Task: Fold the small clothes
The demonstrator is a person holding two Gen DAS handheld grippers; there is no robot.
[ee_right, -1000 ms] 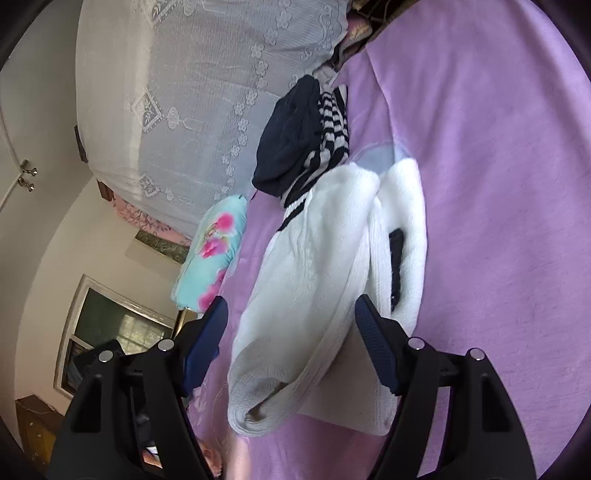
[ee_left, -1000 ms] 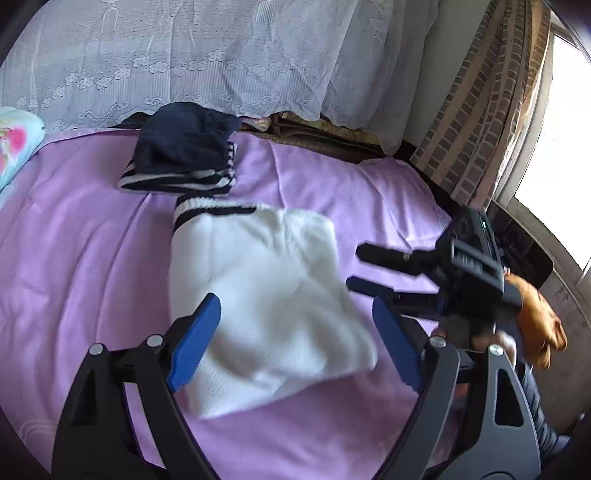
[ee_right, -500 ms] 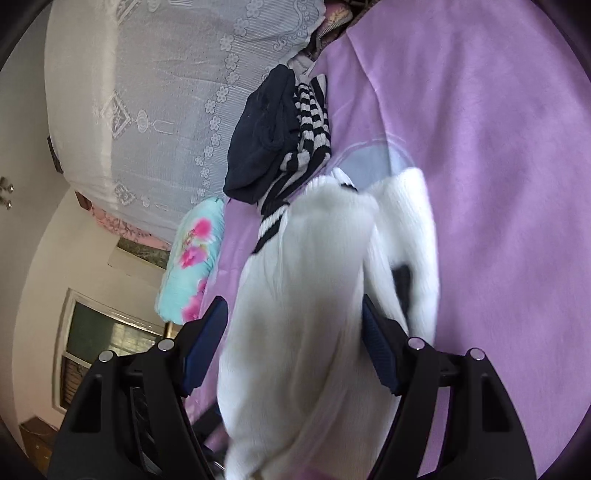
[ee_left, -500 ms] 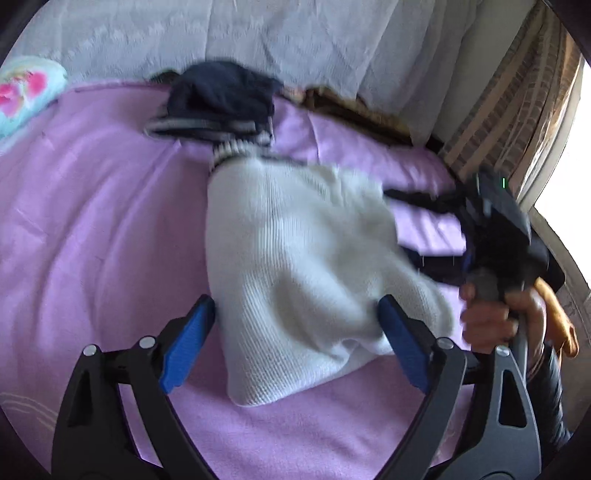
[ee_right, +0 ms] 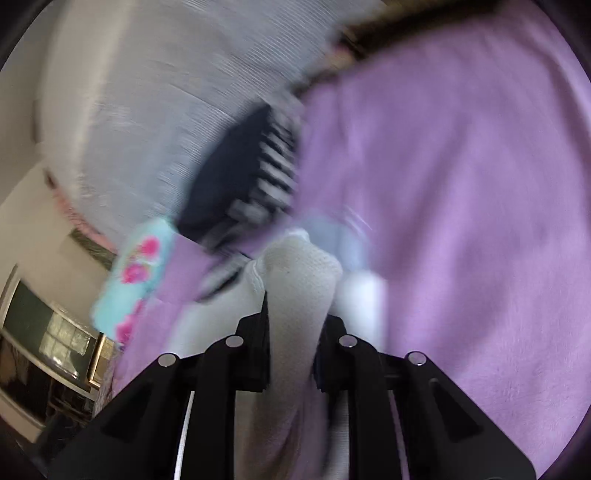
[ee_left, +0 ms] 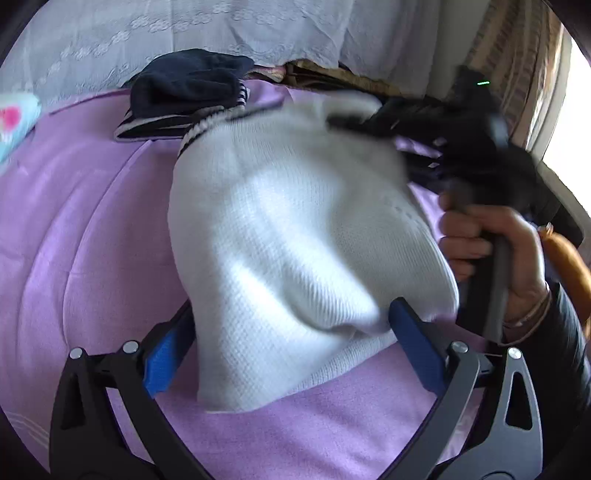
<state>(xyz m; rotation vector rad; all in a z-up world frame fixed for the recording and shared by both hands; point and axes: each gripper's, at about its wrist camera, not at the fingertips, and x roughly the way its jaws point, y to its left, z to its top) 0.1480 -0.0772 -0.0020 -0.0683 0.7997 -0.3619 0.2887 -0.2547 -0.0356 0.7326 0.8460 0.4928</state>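
Note:
A folded white knit garment (ee_left: pixel 291 236) with a dark-striped hem lies on the purple bedspread (ee_left: pixel 74 229). My left gripper (ee_left: pixel 291 343) is open, its blue pads either side of the garment's near end. My right gripper (ee_right: pixel 293 332) is shut on a fold of the white garment (ee_right: pixel 299 280); in the left wrist view it (ee_left: pixel 373 122) grips the garment's far right edge and lifts it. The right view is motion-blurred.
A folded pile of dark navy and striped clothes (ee_left: pixel 184 92) sits at the back of the bed, also in the right wrist view (ee_right: pixel 251 173). A white lace cover (ee_left: pixel 184 33) hangs behind it. A turquoise flowered pillow (ee_right: pixel 136 273) lies at the left.
My right gripper has closed on the white garment's far edge and lifted it. My left gripper moved forward, so its open pads now straddle the near end.

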